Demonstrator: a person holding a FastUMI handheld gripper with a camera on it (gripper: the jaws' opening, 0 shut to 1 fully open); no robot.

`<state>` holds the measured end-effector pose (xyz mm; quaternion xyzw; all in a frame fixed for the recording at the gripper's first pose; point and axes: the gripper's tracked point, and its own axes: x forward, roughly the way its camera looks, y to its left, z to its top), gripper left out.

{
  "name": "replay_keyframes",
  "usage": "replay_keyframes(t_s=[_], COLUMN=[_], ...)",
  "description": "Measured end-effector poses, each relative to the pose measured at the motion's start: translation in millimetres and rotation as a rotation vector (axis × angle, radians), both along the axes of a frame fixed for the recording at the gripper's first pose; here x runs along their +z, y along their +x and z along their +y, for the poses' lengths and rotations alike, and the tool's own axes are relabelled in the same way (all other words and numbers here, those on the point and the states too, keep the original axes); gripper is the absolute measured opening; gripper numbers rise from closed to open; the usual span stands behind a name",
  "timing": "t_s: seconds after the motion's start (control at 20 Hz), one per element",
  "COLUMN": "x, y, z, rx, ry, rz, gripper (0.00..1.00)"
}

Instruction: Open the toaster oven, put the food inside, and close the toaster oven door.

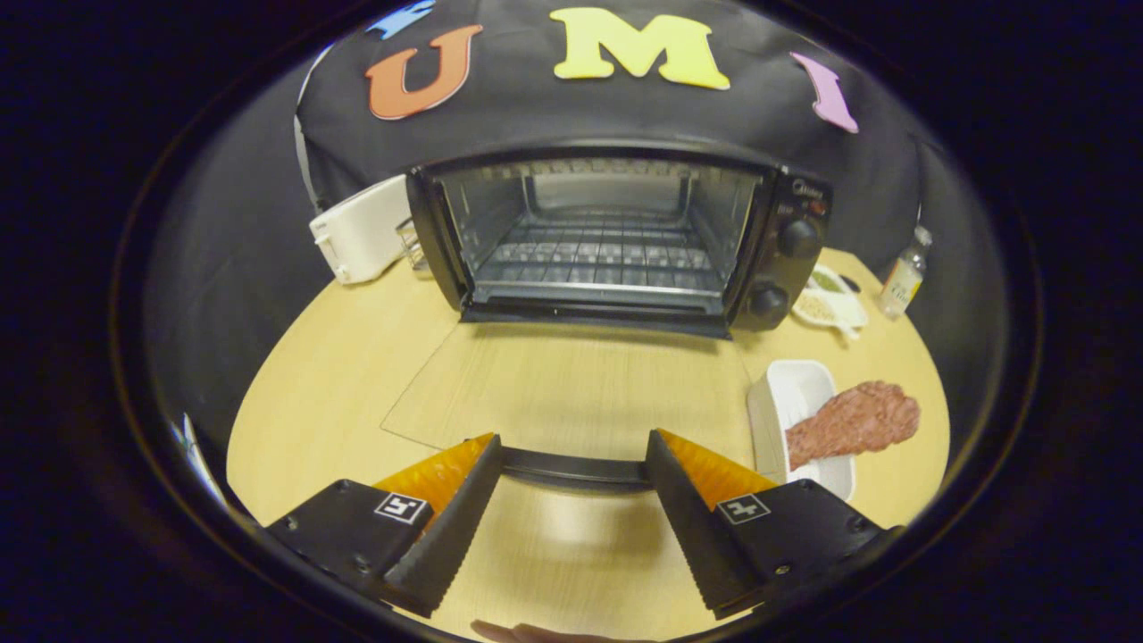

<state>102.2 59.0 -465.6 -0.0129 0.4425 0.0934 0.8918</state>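
Note:
The black toaster oven point(616, 237) stands at the back of the wooden table with its cavity and wire rack exposed. Its glass door point(571, 384) lies folded down flat towards me, and the dark door handle point(576, 469) runs crosswise between my fingertips. My gripper point(571, 444) is open, fingers spread wide at either end of the handle, neither clearly pressing on it. The food, a reddish slab of raw meat point(855, 420), rests on a white tray point(790, 384) to the right of the door, partly hanging over the tray's right rim.
A white toaster point(362, 230) sits left of the oven. Right of the oven are a small divided dish of seasonings point(830, 299) and a clear bottle point(904, 272). Bare table point(330, 393) lies left of the door. A bit of a hand point(527, 632) shows below the fingers.

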Motion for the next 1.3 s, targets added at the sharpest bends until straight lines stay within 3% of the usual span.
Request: replay_keyframes(t_s=[0.1,0.65,1.0,1.3], x=[-1.6,7.1,52.2,90.1], y=[17.4,10.6,-1.8,-4.5], z=[-6.8,-20.1,-75.0,-136.1], rx=[0.011,0.049,0.076,0.039], ry=[-0.018,-0.027,-0.031,-0.009], rz=[-0.049,-0.079,-0.120,-0.127], gripper=[1.00,1.00,1.00,1.00])
